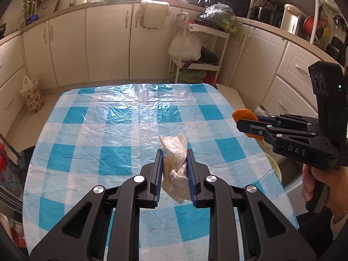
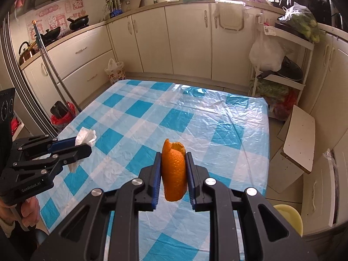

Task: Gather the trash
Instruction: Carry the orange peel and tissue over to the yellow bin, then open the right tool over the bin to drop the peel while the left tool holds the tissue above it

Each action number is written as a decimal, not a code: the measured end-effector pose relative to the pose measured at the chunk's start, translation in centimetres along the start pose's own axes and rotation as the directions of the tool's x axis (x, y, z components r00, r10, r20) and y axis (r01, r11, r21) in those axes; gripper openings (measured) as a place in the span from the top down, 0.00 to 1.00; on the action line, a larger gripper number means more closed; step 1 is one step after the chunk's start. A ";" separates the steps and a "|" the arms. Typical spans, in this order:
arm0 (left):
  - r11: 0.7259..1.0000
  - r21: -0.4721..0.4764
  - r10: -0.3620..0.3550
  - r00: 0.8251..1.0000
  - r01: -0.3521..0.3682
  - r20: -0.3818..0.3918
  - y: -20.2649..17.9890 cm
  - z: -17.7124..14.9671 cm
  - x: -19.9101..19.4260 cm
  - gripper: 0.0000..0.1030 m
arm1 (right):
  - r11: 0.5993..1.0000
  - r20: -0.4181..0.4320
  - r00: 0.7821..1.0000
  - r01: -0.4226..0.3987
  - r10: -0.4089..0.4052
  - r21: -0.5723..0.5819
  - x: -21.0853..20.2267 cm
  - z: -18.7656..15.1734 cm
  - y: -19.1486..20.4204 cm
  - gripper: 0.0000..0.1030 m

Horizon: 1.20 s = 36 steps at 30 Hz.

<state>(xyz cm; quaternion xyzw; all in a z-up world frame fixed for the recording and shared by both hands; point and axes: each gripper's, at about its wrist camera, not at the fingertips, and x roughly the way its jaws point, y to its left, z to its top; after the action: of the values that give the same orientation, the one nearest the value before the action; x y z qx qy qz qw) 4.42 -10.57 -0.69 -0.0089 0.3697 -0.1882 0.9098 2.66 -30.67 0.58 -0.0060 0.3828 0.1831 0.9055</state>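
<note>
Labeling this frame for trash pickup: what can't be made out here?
- Yellow bin, both views: mostly hidden behind the table edge; contents unseen.
- Crumpled tissue underside: covered by left gripper pads.
- Orange peel inner side: right wrist view shows only the rind.

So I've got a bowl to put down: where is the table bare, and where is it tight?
The whole checked tablecloth shows bare, from its far edge by the cabinets to its near edge. Crowding is above it: the left gripper holds a crumpled tissue, the right gripper an orange peel.
</note>
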 end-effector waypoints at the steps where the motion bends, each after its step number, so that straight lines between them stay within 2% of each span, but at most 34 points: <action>1: 1.000 0.004 -0.001 1.000 0.001 0.002 -0.4 0.1 -0.1 0.81 | 1.000 0.010 1.000 0.006 -0.006 0.007 -0.4 0.0 -0.4 0.79; 12: 0.998 0.053 -0.048 0.998 0.045 0.051 -6.9 2.0 -1.2 0.81 | 0.990 0.078 0.995 0.051 -0.062 0.129 -4.6 -0.6 -6.0 0.79; 18: 0.994 0.069 -0.085 0.994 0.080 0.070 -10.3 3.1 -1.1 0.81 | 0.967 0.020 0.990 0.129 -0.136 0.218 -5.6 -3.4 -11.6 0.79; 25: 0.991 0.073 -0.118 0.991 0.114 0.059 -13.0 3.1 0.0 0.81 | 0.912 -0.059 0.976 0.219 -0.212 0.347 -6.1 -7.2 -17.9 0.79; 29: 0.988 0.079 -0.135 0.989 0.131 0.053 -14.1 3.1 0.6 0.81 | 0.874 -0.099 0.975 0.222 -0.199 0.432 -5.4 -8.8 -20.2 0.79; 36: 0.985 0.079 -0.159 0.986 0.155 0.042 -14.9 3.2 1.4 0.81 | 0.829 -0.210 0.955 0.287 -0.210 0.479 -3.5 -10.5 -22.1 0.78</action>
<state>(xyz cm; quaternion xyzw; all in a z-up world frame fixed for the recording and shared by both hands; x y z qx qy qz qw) 2.51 -25.34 3.01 -0.0082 0.3385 -0.2728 0.9005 0.60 -53.98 -7.26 0.1676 0.4794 -0.0440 0.8603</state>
